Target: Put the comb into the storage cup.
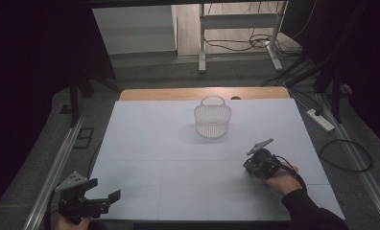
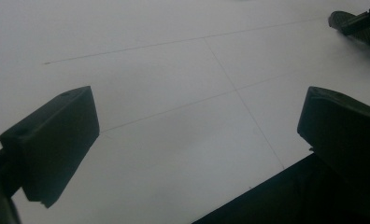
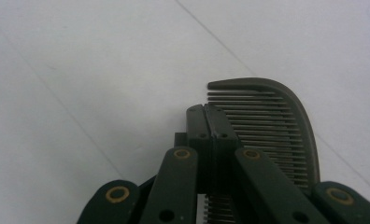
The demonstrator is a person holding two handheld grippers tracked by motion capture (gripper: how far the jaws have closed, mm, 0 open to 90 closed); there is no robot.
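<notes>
Your right gripper (image 3: 205,112) is clamped on the dark comb (image 3: 267,126), teeth fanning out beside its tips. Your left gripper (image 2: 197,140) stands wide, nothing between; basket (image 1: 212,120) sits well beyond.

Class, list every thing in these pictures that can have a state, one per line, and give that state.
Left tongs: open, nothing between the jaws, over the white table.
Right tongs: shut on the comb.
Comb: clamped across its teeth, sticking out to one side of the jaws.
Basket: upright on the table, handle raised, apparently empty.
</notes>
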